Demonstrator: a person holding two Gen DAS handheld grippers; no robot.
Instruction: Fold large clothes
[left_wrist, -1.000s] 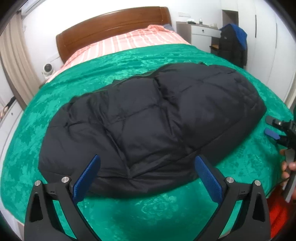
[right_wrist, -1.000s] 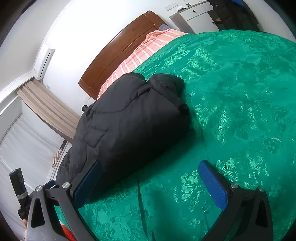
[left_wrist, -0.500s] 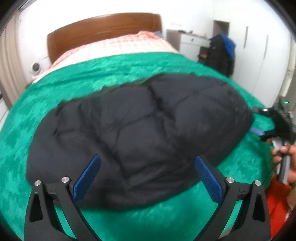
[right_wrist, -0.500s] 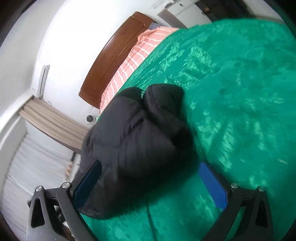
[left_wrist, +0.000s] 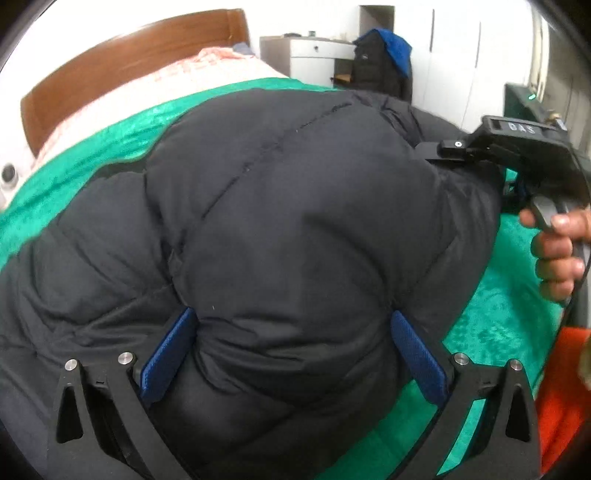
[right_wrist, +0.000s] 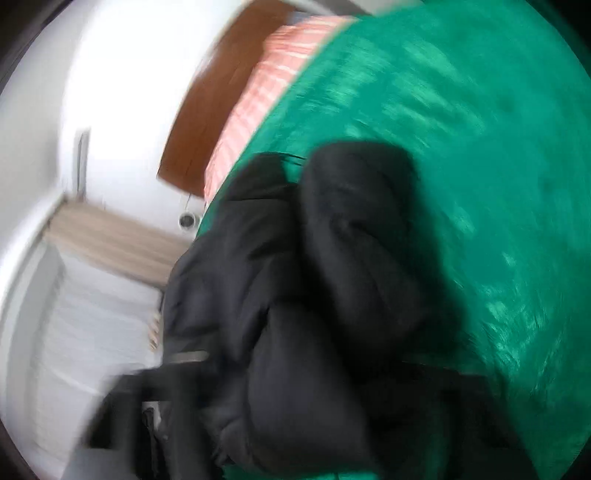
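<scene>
Where green bedspread (left_wrist: 491, 332) meets headboard (left_wrist: 129, 55), left gripper (left_wrist: 291, 354) spread round jacket (left_wrist: 277, 221) — right gripper (left_wrist: 513, 155) closing, seemingly on it.

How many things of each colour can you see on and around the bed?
Black: 2, the puffy jacket on the bed and a dark coat hanging by the wall.
Green: 1, the bedspread.
Pink striped: 1, the sheet.
Brown: 1, the headboard.
White: 1, the drawer unit.
Total: 6.
</scene>
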